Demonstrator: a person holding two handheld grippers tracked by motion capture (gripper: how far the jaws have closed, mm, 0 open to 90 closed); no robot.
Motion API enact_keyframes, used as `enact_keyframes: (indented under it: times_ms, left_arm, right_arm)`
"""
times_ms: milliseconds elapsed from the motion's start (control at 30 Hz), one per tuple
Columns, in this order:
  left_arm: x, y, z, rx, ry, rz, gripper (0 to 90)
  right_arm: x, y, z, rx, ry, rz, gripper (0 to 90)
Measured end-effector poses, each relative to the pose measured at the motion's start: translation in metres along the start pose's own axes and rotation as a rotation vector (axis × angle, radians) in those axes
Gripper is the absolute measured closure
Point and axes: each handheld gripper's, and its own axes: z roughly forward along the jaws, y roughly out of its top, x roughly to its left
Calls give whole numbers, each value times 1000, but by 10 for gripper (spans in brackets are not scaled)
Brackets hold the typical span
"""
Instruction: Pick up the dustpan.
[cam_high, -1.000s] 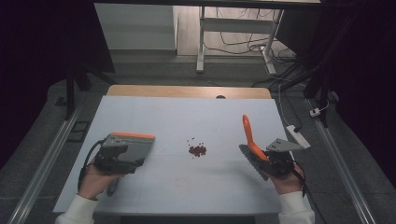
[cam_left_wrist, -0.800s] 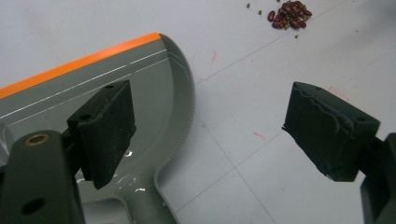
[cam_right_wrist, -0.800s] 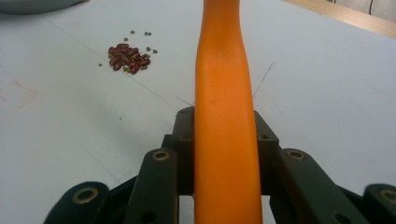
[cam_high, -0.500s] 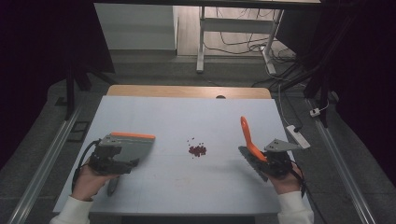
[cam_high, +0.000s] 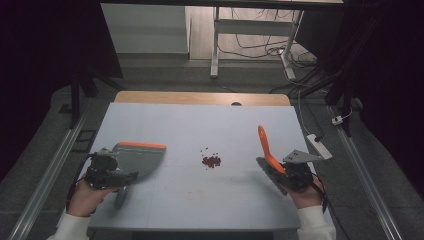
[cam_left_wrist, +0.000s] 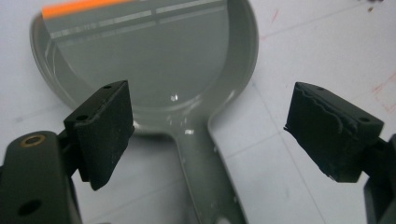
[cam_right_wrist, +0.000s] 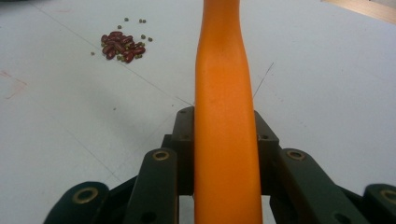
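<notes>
Over dustpan (cam_left_wrist: 154, 70) | left tool (cam_left_wrist: 208, 123) spread | right tool (cam_right_wrist: 224, 154) clamps brush handle (cam_right_wrist: 224, 121)

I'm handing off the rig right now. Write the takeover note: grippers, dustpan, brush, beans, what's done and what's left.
Left gripper: jaws open, straddling the grey dustpan handle, which lies flat on the table; not gripped.
Right gripper: shut on the orange brush handle, held at the table's right side.
Beans: small pile mid-table, between the two tools, untouched.
Done: brush picked up.
Left: grip the dustpan, sweep the beans into it.
</notes>
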Motion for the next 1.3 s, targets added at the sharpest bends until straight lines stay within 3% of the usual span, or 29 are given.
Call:
enact_keyframes:
  times_ms: [200,400,867,1300]
  left_arm:
    - [4,-12,4,62,-3,-48,148]
    - [5,-14,12,101,6,-103,152]
    - [11,-24,35,187,-10,-110,184]
    - [16,-24,44,144,-34,-155,266]
  right_arm:
    - [1,0,1,3,5,-2,703]
    - [2,0,1,0,5,-7,703]
    - [1,-1,2,3,-5,2,702]
    - [1,-2,5,11,-7,8,703]
